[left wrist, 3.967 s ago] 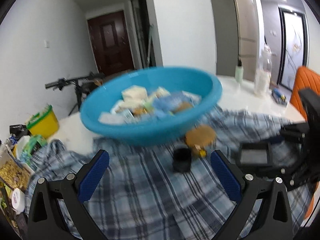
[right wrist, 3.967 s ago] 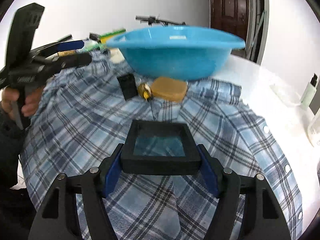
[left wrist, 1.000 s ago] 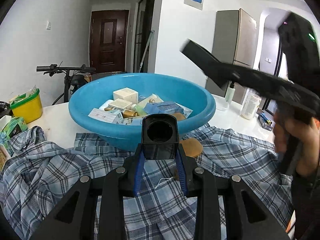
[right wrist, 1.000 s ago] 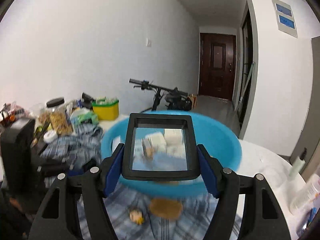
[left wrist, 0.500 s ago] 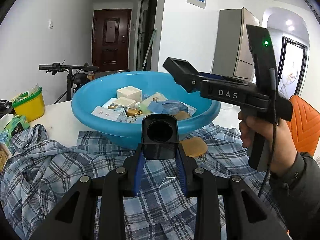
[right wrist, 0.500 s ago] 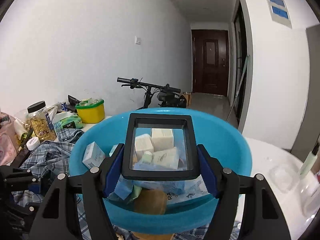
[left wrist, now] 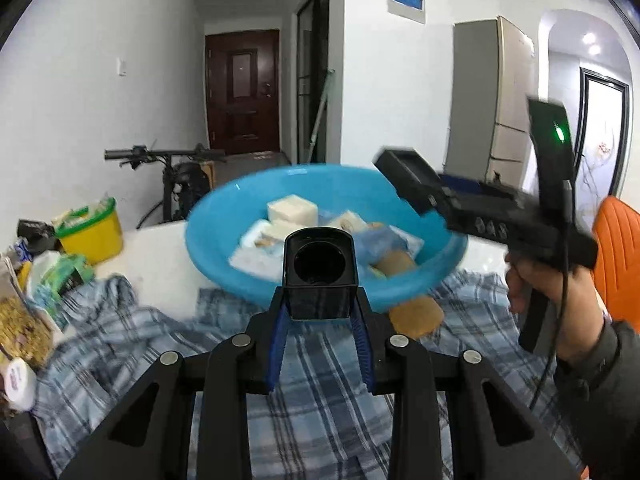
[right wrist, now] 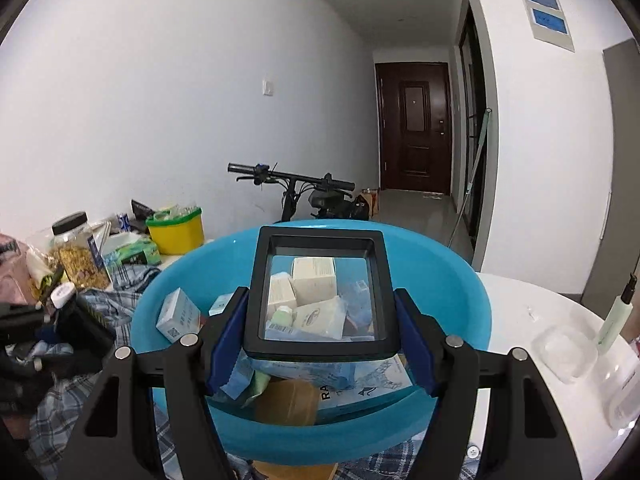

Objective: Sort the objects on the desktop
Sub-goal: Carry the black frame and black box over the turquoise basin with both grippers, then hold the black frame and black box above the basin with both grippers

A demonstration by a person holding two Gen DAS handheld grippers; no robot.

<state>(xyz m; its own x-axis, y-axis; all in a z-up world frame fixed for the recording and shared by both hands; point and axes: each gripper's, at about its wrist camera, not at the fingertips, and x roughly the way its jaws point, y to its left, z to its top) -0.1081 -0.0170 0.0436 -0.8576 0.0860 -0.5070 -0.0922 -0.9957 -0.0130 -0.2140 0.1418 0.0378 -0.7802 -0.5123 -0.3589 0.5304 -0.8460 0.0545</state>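
My right hand-held gripper (right wrist: 320, 344) has carried the frame (right wrist: 322, 292), a flat black square with a clear pane, off the shirt (left wrist: 320, 392) and now holds it over the bowl (right wrist: 460, 280), blue pads pressing on its two sides. A second ago it was short of the rim; now I look straight through the pane at the boxes (right wrist: 312, 280) lying inside. From the left view the frame (left wrist: 404, 176) sticks out past the bowl's (left wrist: 216, 216) right rim, tilted, with my hand (left wrist: 556, 304) on the grip behind it.

My left hand-held gripper (left wrist: 320, 320) has closed narrow on the cup (left wrist: 320, 272), a small black holder with a round mouth, and has lifted it off the shirt toward the bowl; it is not over the rim yet, I judge.

So both loose black pieces are off the bench. I think the frame is ready to be let go into the bowl, and the cup comes after. The tan puck (left wrist: 416, 316) is left on the shirt just beside the bowl.
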